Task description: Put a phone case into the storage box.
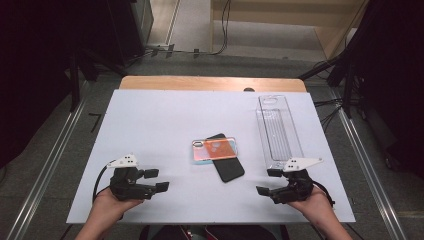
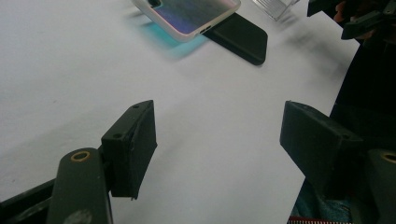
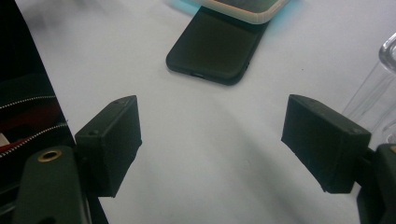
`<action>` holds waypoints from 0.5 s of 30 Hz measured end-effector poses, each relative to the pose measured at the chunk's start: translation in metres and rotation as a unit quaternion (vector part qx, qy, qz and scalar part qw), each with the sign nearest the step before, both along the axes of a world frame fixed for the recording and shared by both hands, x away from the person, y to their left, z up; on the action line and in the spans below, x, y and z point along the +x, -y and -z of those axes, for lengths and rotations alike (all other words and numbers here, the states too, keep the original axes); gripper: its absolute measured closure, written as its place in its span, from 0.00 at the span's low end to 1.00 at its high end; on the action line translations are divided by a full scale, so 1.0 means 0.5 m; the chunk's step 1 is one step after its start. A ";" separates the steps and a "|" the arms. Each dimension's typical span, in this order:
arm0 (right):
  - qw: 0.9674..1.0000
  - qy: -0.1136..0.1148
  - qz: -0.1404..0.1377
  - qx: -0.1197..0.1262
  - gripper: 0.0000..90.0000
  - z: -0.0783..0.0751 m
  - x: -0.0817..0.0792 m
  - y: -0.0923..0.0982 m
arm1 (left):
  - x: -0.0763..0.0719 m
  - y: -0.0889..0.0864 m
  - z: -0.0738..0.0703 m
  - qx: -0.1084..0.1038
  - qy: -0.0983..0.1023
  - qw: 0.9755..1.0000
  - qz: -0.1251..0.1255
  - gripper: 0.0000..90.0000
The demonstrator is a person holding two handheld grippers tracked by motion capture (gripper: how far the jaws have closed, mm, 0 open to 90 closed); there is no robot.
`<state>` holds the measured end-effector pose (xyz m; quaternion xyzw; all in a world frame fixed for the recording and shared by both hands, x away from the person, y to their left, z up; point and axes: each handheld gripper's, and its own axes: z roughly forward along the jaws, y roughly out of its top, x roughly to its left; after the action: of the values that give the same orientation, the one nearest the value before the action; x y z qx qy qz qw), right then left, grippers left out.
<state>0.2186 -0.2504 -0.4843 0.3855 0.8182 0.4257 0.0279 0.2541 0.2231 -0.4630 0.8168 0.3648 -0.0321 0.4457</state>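
A black phone [image 1: 229, 165] lies near the middle of the white table [image 1: 150, 125]. An iridescent pink-orange phone case [image 1: 214, 150] rests across its far end. My left gripper [image 1: 157, 180] sits at the front left, open, pointing right with nothing between its jaws. My right gripper [image 1: 266, 181] sits at the front right, open and empty, pointing left. In the left gripper view my left gripper [image 2: 217, 126] frames bare table, with the phone [image 2: 243, 39] and case [image 2: 191, 14] beyond it. In the right gripper view my right gripper [image 3: 210, 126] faces the phone [image 3: 215, 51].
A long clear plastic tray [image 1: 277, 130] lies lengthwise on the right side of the table, its near end just beyond the right gripper. The table's front edge runs close behind both hands. Metal rails flank the table on both sides.
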 end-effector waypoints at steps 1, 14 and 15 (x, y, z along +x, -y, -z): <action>1.000 0.001 0.000 -0.002 0.20 0.000 0.000 0.000 | 0.000 0.001 0.000 -0.001 0.000 1.000 0.001 0.30; 1.000 0.000 0.003 -0.005 0.20 0.001 0.001 0.002 | 0.010 0.011 -0.012 0.012 0.005 1.000 -0.003 0.32; 1.000 0.000 0.003 -0.004 0.20 0.001 0.001 0.002 | 0.013 0.012 -0.014 0.015 0.007 1.000 -0.003 0.32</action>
<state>0.2190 -0.2515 -0.4847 0.3877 0.8188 0.4222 0.0312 0.2605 0.2171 -0.4560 0.8224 0.3647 -0.0200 0.4362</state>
